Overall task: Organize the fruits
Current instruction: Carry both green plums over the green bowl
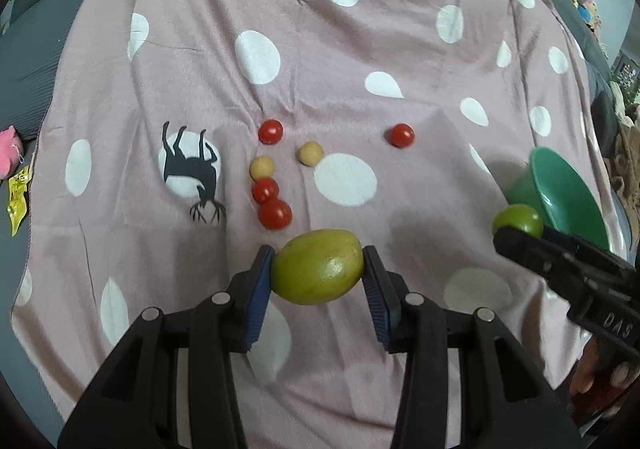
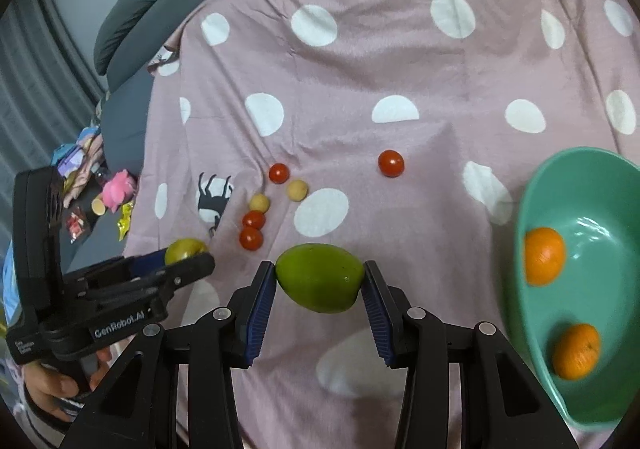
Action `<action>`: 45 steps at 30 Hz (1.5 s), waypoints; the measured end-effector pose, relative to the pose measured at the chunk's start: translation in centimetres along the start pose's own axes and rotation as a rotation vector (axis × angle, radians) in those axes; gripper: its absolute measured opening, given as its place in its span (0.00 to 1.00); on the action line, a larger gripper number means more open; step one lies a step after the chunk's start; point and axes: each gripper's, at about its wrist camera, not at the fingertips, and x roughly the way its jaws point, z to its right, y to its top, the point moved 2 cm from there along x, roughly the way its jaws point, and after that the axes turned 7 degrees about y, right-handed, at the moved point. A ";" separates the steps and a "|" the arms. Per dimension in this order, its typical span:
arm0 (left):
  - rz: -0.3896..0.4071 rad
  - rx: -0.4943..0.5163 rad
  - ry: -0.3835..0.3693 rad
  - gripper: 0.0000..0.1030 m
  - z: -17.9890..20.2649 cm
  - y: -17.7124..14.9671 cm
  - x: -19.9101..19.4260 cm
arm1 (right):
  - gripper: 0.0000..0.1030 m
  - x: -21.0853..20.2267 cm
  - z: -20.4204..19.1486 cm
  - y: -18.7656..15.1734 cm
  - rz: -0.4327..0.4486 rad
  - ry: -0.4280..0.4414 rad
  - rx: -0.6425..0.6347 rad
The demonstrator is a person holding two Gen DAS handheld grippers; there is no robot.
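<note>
My left gripper [image 1: 318,273] clamps a smooth yellow-green oval fruit [image 1: 318,267]; my right gripper [image 2: 320,279] clamps a greener one [image 2: 320,277]. Both likely firm, slippery; grip mid-girth. Beyond: teal plastic bowl [image 2: 532,313], red cherry tomatoes [image 1: 275,214].

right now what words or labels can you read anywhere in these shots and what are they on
"GenRobot.AI" – white lettering on the side of the left claw body, seen from the right wrist view.
"DAS" – embossed letters on the body of the right claw, seen from the left wrist view.
Small white print lower on the left claw's handle – too small to read.
Yellow packet beside the blanket – print too blurred to read.
Both claws hold a green fruit with no label.
</note>
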 end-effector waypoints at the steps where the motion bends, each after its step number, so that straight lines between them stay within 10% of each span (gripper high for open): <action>1: 0.002 -0.001 -0.002 0.42 -0.1 -0.3 -0.4 | 0.44 -0.4 -0.1 -0.2 0.005 -0.001 0.001; 45: 0.088 0.227 -0.064 0.42 11.0 0.0 -4.5 | 0.44 -11.2 8.3 -2.6 0.231 -0.093 0.187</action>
